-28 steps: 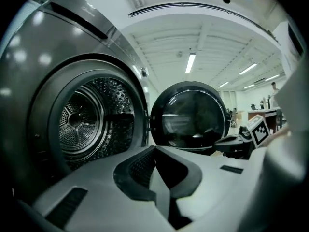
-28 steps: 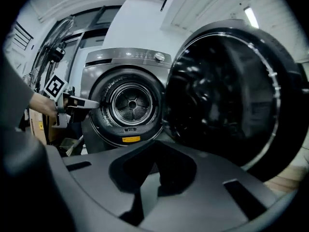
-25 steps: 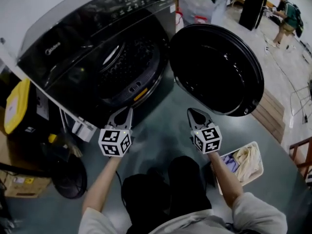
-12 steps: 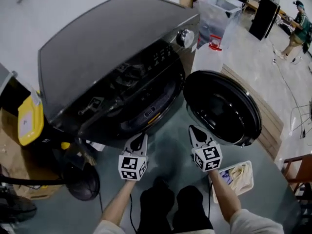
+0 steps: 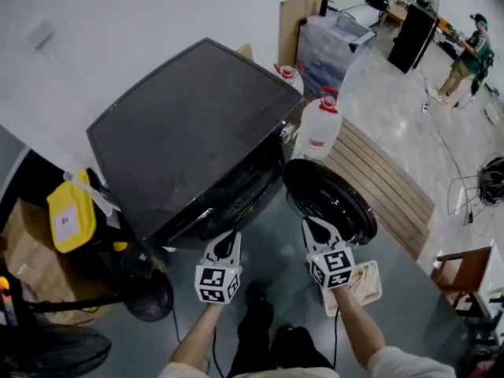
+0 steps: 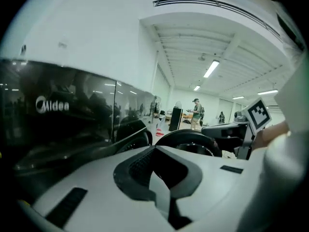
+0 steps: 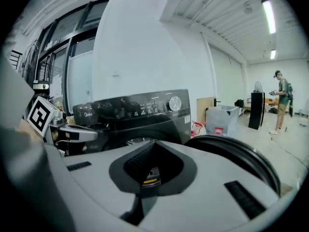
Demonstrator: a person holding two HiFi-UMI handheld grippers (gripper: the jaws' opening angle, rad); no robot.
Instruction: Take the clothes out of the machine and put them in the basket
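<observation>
Clearly the left tool (image 5: 227,238) & right tool (image 5: 313,226) are pressed together, nothing pinched. Clothes (image 5: 360,281) are seen in the basket (image 5: 376,272) on the floor, below the right tool. Inside of the machine (image 5: 189,132) can't be seen, so leftover items could be missed; the open door (image 5: 331,199) could be knocked.

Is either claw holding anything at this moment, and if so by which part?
Nothing is held. The left claw and the right claw are both shut and empty, in front of the open washing machine.
</observation>
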